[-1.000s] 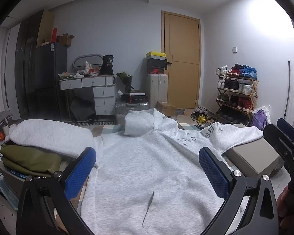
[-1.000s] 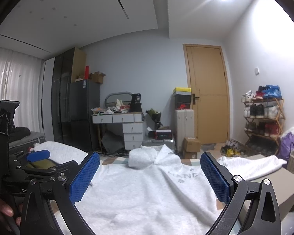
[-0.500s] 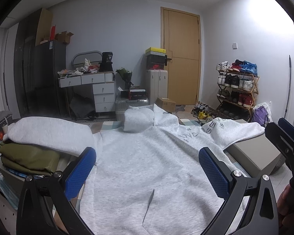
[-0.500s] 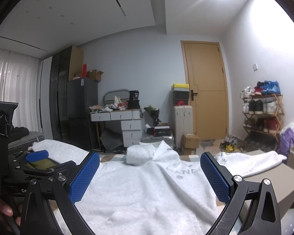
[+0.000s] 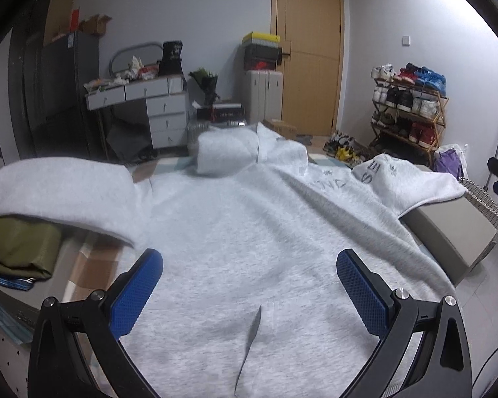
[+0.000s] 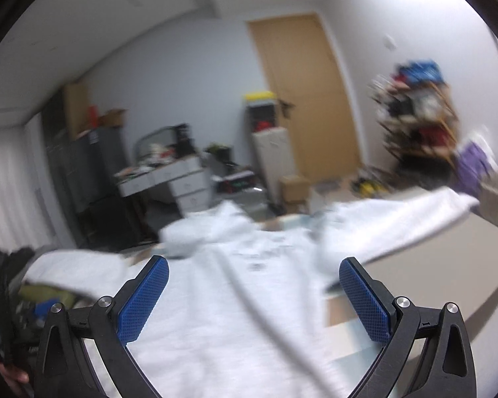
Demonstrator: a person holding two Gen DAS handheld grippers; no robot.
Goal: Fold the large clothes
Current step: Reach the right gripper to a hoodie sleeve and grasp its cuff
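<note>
A light grey hoodie (image 5: 249, 232) lies spread front up across the work surface, hood bunched at the far end and a pocket slit near me. Its left sleeve (image 5: 59, 195) drapes over a folded olive garment (image 5: 16, 248); its right sleeve (image 5: 411, 182) lies over a beige box (image 5: 455, 232). My left gripper (image 5: 249, 285) hangs open just above the hoodie's lower body, nothing between its blue pads. In the blurred right wrist view the hoodie (image 6: 235, 298) fills the foreground and my right gripper (image 6: 252, 285) is open and tilted over its right side.
A wicker basket (image 5: 488, 205) sits beyond the beige box. A shoe rack (image 5: 408, 112) stands at the right wall, a door (image 5: 308, 53) behind, a drawer desk (image 5: 142, 112) and suitcases (image 5: 262, 96) at the far wall. Floor lies to the right.
Both grippers have dropped and pitched down toward the hoodie. The right one has swung and rolled sharply, blurring its view. Both stay open and hold nothing.
</note>
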